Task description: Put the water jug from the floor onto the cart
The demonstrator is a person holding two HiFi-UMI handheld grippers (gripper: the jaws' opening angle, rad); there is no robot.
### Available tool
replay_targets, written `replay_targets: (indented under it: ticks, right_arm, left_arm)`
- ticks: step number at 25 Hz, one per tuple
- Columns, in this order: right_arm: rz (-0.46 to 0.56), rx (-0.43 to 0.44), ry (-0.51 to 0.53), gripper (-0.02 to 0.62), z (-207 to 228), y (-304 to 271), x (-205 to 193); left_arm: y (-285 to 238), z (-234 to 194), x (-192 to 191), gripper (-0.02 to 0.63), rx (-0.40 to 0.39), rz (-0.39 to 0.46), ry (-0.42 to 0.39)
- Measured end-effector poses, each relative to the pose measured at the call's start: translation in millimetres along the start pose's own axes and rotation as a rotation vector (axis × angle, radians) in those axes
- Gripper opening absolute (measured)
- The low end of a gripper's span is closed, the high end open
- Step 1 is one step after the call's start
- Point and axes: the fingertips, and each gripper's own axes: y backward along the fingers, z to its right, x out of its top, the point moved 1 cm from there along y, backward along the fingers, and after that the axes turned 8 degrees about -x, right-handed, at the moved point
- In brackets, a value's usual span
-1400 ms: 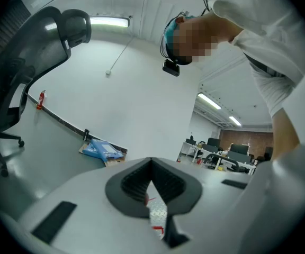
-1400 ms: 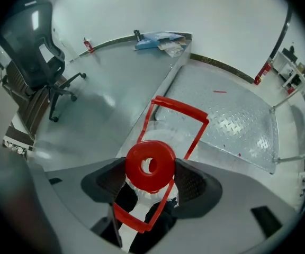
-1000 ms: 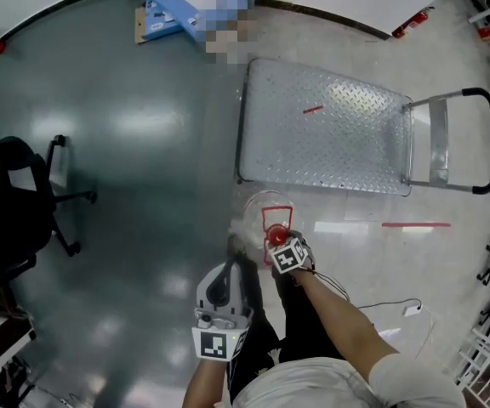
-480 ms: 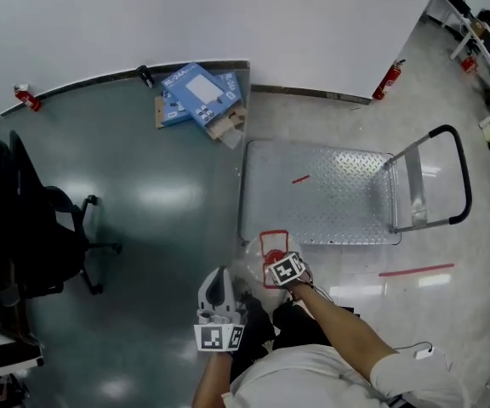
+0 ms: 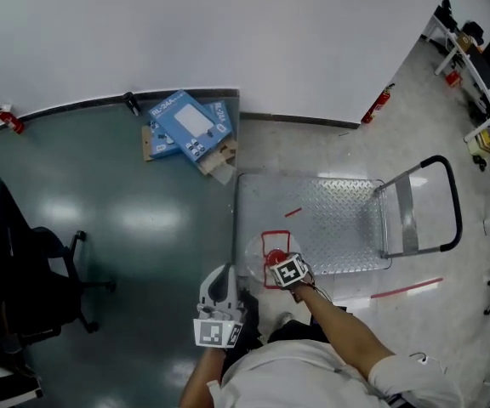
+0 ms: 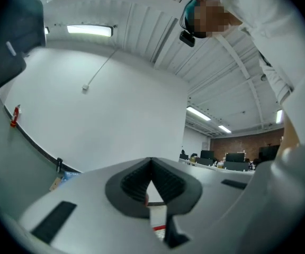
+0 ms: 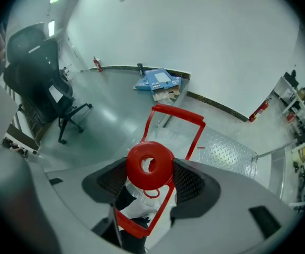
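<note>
With the arm outstretched, the right gripper clamps the clear red-capped plastic water jug between its fingers, while the upturned left gripper has its fingers touching.

The clear plastic water jug has a red cap and a red rectangular carrying frame around its neck. It stands upright, its cap clamped between the jaws of the right gripper. From the head view it overlaps the 7 o'clock corner of the silver diamond-plate platform cart. The cart's flat deck carries a small red mark, and its black-gripped tubular handle rises at the 3 o'clock end.
</note>
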Motion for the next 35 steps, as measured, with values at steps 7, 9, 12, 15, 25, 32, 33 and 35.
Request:
replay_targets:
  ticks: [7,9,12,15,25,32,33,35]
  right_arm:
    - [0.013,-0.042,-0.047,0.276,34,-20,83]
    - [0.002,-0.047,-0.056,0.278,44,-30,98]
    - [-0.002,-0.048,-0.067,0.278,55,-46,119]
    - [0.000,-0.046,-0.072,0.277,66,-65,137]
    - [-0.011,-0.020,-0.084,0.278,82,-122,165]
    - [0.005,-0.008,-0.091,0.278,89,-129,187]
    - [0.000,-0.004,-0.089,0.278,87,-128,184]
    - [-0.002,-0.003,-0.076,0.279,85,-127,179]
  left_arm:
    - [-66,-65,12,0.003,-0.047,-0.005,0.028]
    - [-79,-78,11,0.003,-0.042,-0.009,0.037]
    - [-97,-91,7,0.003,-0.039,-0.021,0.029]
    - [-116,-102,0,0.004,-0.028,-0.027,0.025]
    - [-148,-117,-37,0.003,0.014,-0.088,0.018]
    - [-160,-117,-51,0.003,0.007,-0.117,0.030]
    - [-161,-116,-50,0.003,0.005,-0.118,0.030]
    - [-163,-113,-49,0.003,-0.001,-0.117,0.029]
